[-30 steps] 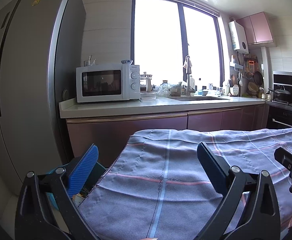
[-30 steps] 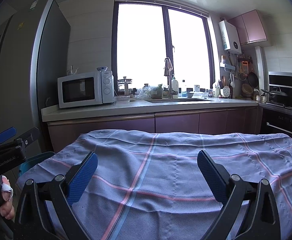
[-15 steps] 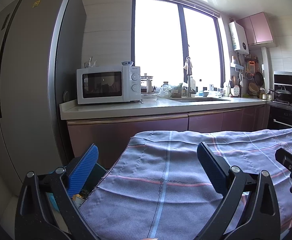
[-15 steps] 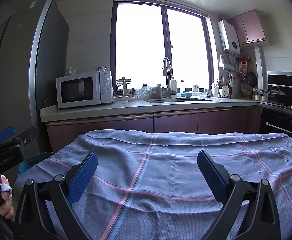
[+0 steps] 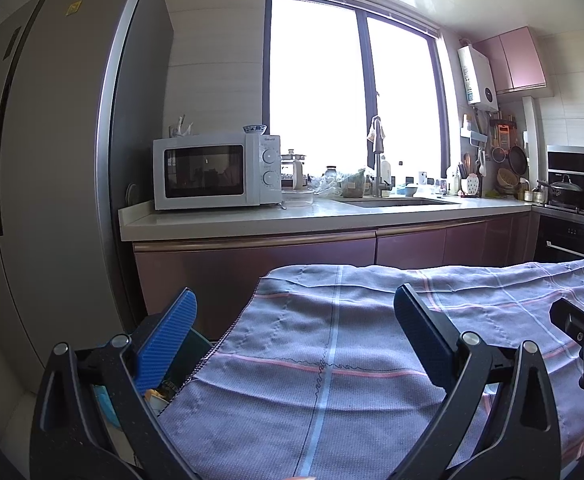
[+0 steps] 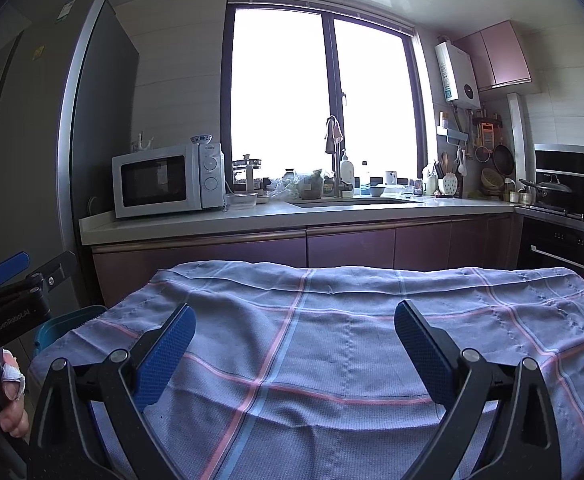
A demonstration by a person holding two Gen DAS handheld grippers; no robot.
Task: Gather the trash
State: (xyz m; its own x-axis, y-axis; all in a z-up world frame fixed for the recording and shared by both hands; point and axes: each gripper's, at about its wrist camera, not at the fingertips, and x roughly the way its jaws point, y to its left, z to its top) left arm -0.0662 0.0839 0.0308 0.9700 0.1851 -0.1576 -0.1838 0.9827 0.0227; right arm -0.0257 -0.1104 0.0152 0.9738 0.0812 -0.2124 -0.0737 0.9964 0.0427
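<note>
Kitchen light pours through a big window (image 6: 320, 96) behind the tabletop (image 6: 292, 360), which is covered by a grey-blue checked cloth (image 5: 332, 344) that serves as the landmark. Both grippers hover level above the near edge of that cloth, likely held clear so the cameras can look across it. The left gripper (image 5: 294, 340) has its fingers spread wide with nothing between them; the right gripper (image 6: 294, 344) likewise stands spread and empty.

No trash shows on the cloth in either view. Just off the cloth's left edge and below it sits a teal bin (image 6: 66, 326); the left wrist view looks partly into it, where some yellowish and pale scraps (image 5: 154, 394) lie, too hidden to name. That fits either trash already dropped in or a bin waiting for more. A bandaged finger (image 6: 12, 380) shows at the left.
</note>
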